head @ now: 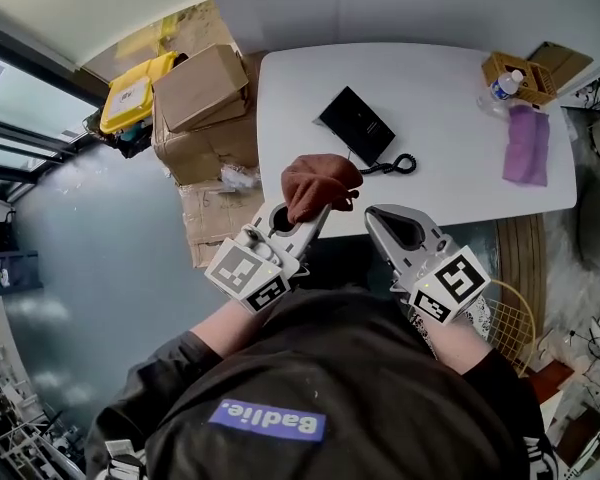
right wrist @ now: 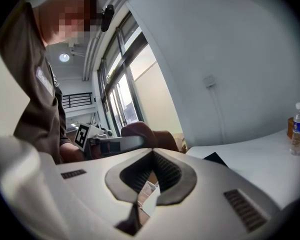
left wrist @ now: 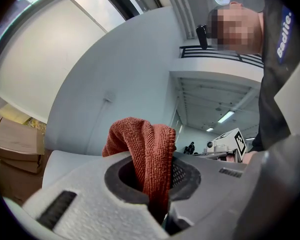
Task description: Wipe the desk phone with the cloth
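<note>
The black desk phone [head: 355,123] lies on the white table [head: 450,183], its coiled cord [head: 395,165] trailing toward the near edge. My left gripper [head: 315,213] is held near the table's front edge, short of the phone, and is shut on a rust-brown cloth [head: 320,183]. In the left gripper view the cloth [left wrist: 146,149] bunches up above the jaws and hangs down through them. My right gripper [head: 375,216] is beside it, shut with nothing in it [right wrist: 152,153]. The right gripper view shows a corner of the phone [right wrist: 216,159].
Cardboard boxes [head: 200,93] and a yellow bin [head: 130,93] stand left of the table. At the table's far right are a purple cloth [head: 527,143], a water bottle [head: 502,86] and a small wooden box [head: 520,73]. A wire basket [head: 515,328] sits on the floor at right.
</note>
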The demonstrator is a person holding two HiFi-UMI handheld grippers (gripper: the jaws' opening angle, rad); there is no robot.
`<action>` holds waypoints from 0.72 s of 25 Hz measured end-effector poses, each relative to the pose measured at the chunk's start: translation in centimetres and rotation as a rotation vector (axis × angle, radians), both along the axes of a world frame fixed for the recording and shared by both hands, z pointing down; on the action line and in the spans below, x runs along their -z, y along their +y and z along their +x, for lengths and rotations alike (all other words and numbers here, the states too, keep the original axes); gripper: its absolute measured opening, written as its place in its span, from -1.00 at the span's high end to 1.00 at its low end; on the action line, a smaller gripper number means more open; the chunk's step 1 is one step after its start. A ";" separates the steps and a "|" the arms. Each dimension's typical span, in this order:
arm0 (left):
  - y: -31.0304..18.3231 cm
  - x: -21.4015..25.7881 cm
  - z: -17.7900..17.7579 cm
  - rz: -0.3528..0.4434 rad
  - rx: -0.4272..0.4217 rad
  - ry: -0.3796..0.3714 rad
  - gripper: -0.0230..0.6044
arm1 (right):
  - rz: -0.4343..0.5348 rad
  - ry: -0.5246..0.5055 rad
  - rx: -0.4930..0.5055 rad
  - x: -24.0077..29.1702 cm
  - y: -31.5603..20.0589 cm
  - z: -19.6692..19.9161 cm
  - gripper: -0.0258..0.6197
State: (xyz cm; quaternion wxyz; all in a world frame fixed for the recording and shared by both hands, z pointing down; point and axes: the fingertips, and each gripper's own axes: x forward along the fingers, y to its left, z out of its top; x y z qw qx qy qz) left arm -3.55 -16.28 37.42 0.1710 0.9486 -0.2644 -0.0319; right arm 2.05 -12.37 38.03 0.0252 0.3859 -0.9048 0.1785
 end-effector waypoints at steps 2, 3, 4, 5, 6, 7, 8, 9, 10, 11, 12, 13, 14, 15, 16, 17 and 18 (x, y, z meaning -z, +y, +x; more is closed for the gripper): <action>-1.2 -0.8 0.8 -0.001 0.020 -0.010 0.82 | -0.007 -0.004 0.007 -0.5 -0.8 0.9 0.83; -1.8 -1.2 1.1 0.000 0.028 -0.015 0.82 | -0.012 -0.005 0.009 -0.8 -1.2 1.3 0.83; -2.5 -1.6 1.4 0.000 0.037 -0.019 0.82 | -0.017 -0.007 0.012 -1.1 -1.5 1.7 0.83; -3.1 -2.0 1.8 -0.001 0.044 -0.024 0.82 | -0.023 -0.008 0.014 -1.4 -1.9 2.0 0.83; -3.8 -2.3 2.1 -0.003 0.050 -0.028 0.82 | -0.028 -0.009 0.017 -1.6 -2.3 2.4 0.83; -4.4 -2.6 2.4 -0.006 0.056 -0.031 0.82 | -0.034 -0.009 0.019 -1.9 -2.7 2.7 0.83; -4.9 -2.9 2.7 -0.007 0.061 -0.033 0.82 | -0.039 -0.009 0.022 -2.2 -3.0 3.0 0.83; -5.5 -3.1 3.0 -0.007 0.067 -0.035 0.82 | -0.043 -0.007 0.025 -2.5 -3.4 3.3 0.83; -6.0 -3.3 3.3 -0.007 0.073 -0.036 0.82 | -0.046 -0.005 0.027 -2.8 -3.7 3.6 0.83; -6.5 -3.5 3.5 -0.008 0.080 -0.038 0.82 | -0.048 -0.003 0.029 -3.0 -4.1 3.8 0.83; -7.1 -3.8 3.7 -0.009 0.087 -0.040 0.82 | -0.050 -0.002 0.032 -3.2 -4.5 4.1 0.83; -7.6 -4.1 3.9 -0.012 0.094 -0.043 0.82 | -0.053 -0.002 0.035 -3.4 -4.8 4.3 0.83; -8.2 -4.5 4.1 -0.015 0.101 -0.048 0.82 | -0.055 -0.002 0.038 -3.6 -5.2 4.5 0.83; -8.8 -5.0 4.2 -0.019 0.108 -0.055 0.82 | -0.058 -0.003 0.041 -3.7 -5.6 4.6 0.83; -9.5 -5.6 4.3 -0.023 0.115 -0.063 0.82 | -0.061 -0.004 0.045 -3.9 -5.9 4.7 0.83; -10.2 -6.4 4.4 -0.029 0.122 -0.072 0.82 | -0.065 -0.004 0.048 -4.1 -6.2 4.9 0.83; -11.0 -7.2 4.5 -0.035 0.130 -0.081 0.82 | -0.068 -0.004 0.052 -4.4 -6.5 5.0 0.83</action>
